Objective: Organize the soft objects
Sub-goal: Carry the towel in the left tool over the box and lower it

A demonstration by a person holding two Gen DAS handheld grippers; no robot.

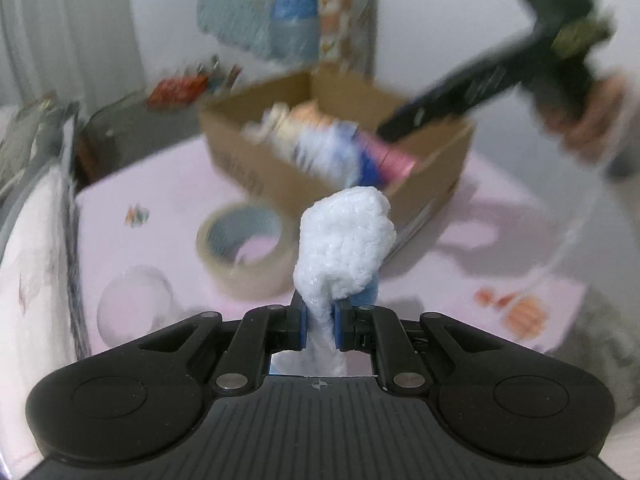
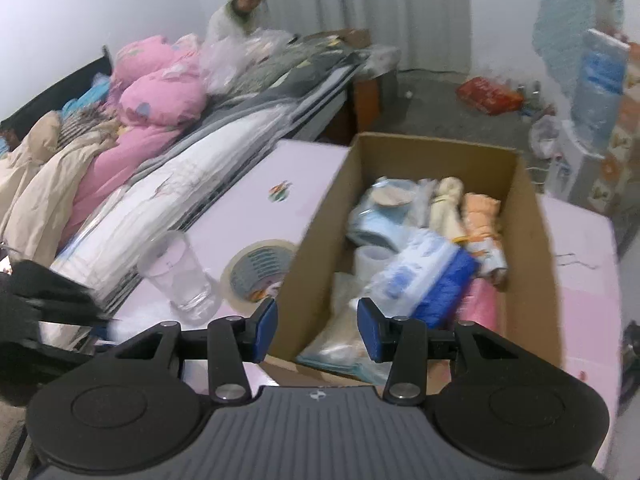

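The left gripper [image 1: 320, 320] pinches a white fluffy cloth [image 1: 344, 248] (it sticks up) in front of the box [image 1: 280, 176]. The right gripper [image 2: 317, 326] is spread, empty, over the box [image 2: 532, 248].

Pale pink tabletop [image 2: 312, 168] w/ small printed motifs, open brown cardboard box [image 2: 532, 216] on it, tan packing-tape roll [image 2: 256, 268] just beside box, clear drinking glass [image 2: 176, 272] nr tape.

Motion blur smears the cardboard box [image 1: 280, 168] and its contents in the left wrist view, so individual items cannot be told apart. The white fluffy cloth [image 1: 344, 248] hides the left gripper's [image 1: 320, 320] fingertips. The right gripper [image 1: 480, 92] is perhaps open; blur prevents certainty there.
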